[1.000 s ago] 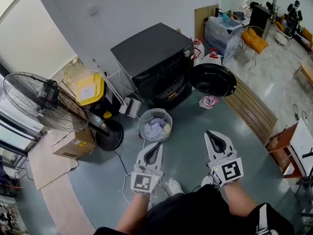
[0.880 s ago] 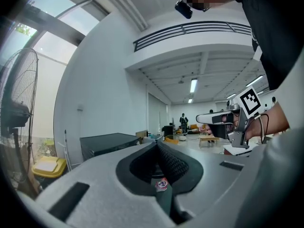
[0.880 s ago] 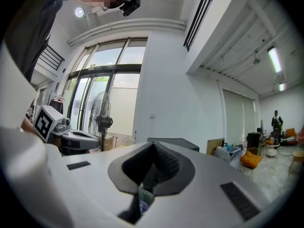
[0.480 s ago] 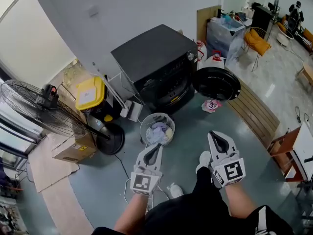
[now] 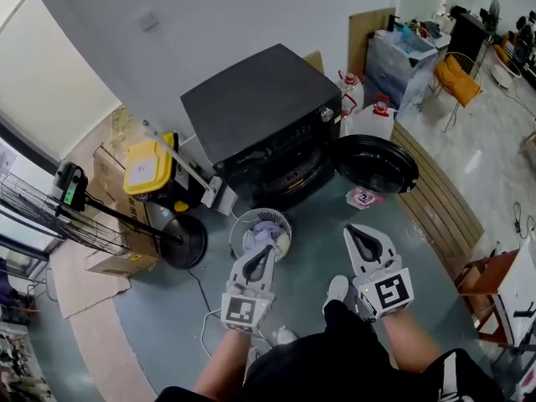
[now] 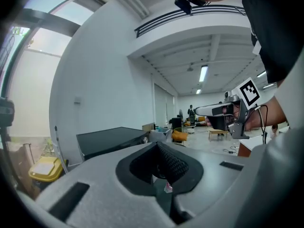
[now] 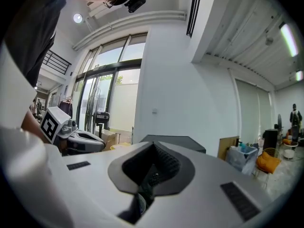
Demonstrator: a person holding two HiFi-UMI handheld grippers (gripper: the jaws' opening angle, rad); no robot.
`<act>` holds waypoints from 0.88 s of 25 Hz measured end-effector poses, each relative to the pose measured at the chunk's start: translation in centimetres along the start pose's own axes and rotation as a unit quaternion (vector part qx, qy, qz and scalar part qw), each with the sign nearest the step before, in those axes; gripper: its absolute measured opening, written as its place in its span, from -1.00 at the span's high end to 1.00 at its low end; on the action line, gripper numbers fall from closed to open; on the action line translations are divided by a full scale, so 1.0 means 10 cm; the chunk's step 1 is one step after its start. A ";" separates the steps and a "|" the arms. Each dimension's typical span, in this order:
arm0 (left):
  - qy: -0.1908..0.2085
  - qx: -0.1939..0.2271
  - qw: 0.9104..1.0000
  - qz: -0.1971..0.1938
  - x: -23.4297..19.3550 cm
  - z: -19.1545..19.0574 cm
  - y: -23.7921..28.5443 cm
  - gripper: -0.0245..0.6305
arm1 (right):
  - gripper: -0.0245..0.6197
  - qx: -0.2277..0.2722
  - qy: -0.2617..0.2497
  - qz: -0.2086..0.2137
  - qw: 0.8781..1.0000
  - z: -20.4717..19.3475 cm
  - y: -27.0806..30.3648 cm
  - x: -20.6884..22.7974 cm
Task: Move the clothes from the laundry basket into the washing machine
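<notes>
While held low in the lower middle of the frame, left gripper [image 5: 265,249]: jaws pressed together with nothing between them, tip aimed up toward the basket.
Right gripper [image 5: 354,229]: jaws likewise closed and empty, right of centre, beside the left one but apart from it.
Laundry basket [image 5: 238,227]: small round white mesh bin on the grey floor at centre frame, just above the left gripper's tip and in front of the machine.
Clothes [image 5: 266,234]: pale crumpled pile lying inside the basket.
Handling: likely soft, light and limp; the cloth should sag and trail once lifted, and pieces may cling together.
Where to grip: probably a raised fold on top of the pile, pinched deep so thin cloth does not slip out; the jaws must open first.
Risk: the light basket may tip or lift along.
Washing machine [image 5: 255,107]: black box at upper centre, against the wall.
Door [image 5: 374,162]: round, swung open to the right.
</notes>
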State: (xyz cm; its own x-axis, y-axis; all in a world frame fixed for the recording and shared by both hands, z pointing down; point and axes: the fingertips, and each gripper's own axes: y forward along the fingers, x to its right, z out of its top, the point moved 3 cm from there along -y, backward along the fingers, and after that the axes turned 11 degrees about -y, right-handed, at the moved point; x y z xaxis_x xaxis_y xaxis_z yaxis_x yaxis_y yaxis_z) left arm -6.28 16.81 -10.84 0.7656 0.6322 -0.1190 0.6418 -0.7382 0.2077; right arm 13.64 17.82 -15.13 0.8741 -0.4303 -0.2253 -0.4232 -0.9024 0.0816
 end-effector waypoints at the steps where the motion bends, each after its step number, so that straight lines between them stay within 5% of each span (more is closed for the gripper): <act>1: 0.001 -0.002 1.000 0.006 -0.01 0.01 0.12 0.91 | 0.90 0.001 -0.001 0.009 1.000 -0.03 0.08 0.10; 11: -0.014 -0.027 0.997 0.072 -0.35 -0.15 0.77 0.91 | 0.90 -0.007 0.017 0.079 0.997 -0.42 0.84 0.47; 22: -0.037 -0.048 0.995 0.078 -1.22 -0.72 1.03 0.91 | 0.90 -0.006 0.021 0.076 0.997 -0.82 1.67 0.13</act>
State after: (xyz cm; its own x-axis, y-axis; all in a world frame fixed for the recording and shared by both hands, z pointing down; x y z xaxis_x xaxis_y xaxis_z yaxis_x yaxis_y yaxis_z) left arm -9.37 3.18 -0.22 0.8592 0.4895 -0.1487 0.5101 -0.7977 0.3215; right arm 9.68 2.05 -6.06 0.8096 -0.5625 -0.1680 -0.5488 -0.8268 0.1234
